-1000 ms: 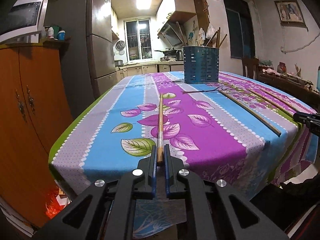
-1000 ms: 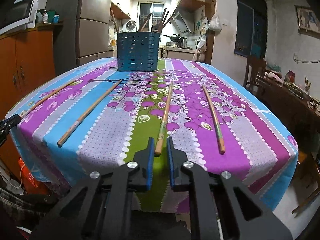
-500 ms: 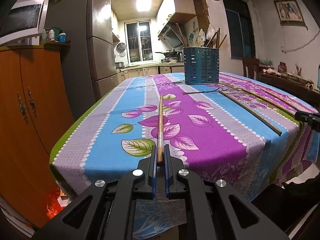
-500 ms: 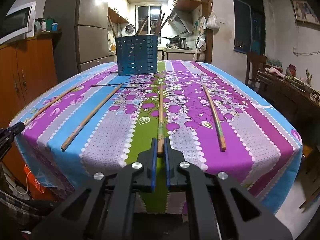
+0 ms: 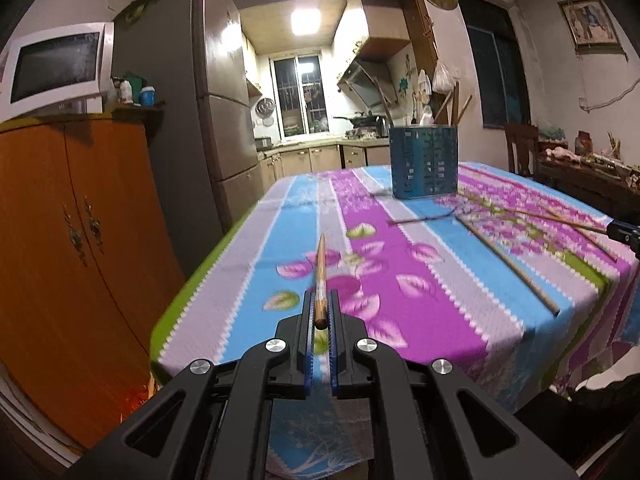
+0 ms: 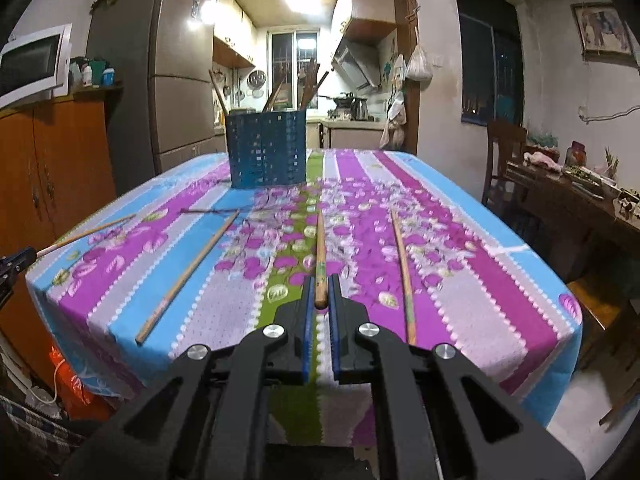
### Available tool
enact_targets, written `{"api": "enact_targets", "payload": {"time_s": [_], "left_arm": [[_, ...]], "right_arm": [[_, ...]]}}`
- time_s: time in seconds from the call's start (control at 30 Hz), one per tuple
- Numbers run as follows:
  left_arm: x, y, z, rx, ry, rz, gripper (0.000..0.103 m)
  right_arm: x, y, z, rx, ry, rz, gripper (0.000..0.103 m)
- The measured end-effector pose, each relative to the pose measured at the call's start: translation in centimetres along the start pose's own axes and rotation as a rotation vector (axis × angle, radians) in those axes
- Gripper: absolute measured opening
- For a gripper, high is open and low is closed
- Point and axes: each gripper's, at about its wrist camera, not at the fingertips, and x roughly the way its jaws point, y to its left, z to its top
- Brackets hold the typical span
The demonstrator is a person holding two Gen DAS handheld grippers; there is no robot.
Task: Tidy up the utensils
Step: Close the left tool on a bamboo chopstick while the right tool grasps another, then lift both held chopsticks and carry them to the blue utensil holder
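Observation:
My left gripper (image 5: 320,312) is shut on the near end of a wooden chopstick (image 5: 321,268), held above the tablecloth and pointing at the far end. My right gripper (image 6: 321,292) is shut on the near end of another wooden chopstick (image 6: 320,248), lifted the same way. A blue perforated utensil holder (image 5: 424,162) stands at the far end of the table, with several sticks in it; it also shows in the right wrist view (image 6: 267,148). Two loose chopsticks lie on the cloth, one to the left (image 6: 188,274) and one to the right (image 6: 402,268).
The table carries a striped floral cloth (image 6: 460,240). An orange cabinet (image 5: 72,248) with a microwave (image 5: 56,68) stands left of it, a fridge (image 5: 200,120) behind. A chair (image 6: 504,160) and a cluttered side table (image 6: 580,196) are on the right. A thin twig (image 5: 420,218) lies near the holder.
Both grippers have closed on their chopsticks and lifted them off the cloth. Both views have risen, and the table sits lower in the frame.

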Motion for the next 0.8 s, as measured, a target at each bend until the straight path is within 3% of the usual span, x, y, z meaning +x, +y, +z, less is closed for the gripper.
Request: {"api": "enact_targets", "payload": {"time_s": [0.37,0.8], "left_arm": [[-1.5,0.9,4.1,-0.062,-0.084,-0.018,0.007],[-2.4,1.5,10.8,-0.108,-0.149,-0.076,0.007]], "right_arm": [[-1.3,-0.8,3.6,-0.006,-0.105,0.008,0.005],[-2.4,-2.0,9.0,-0.017,-0.201,0.082,0.005]]}}
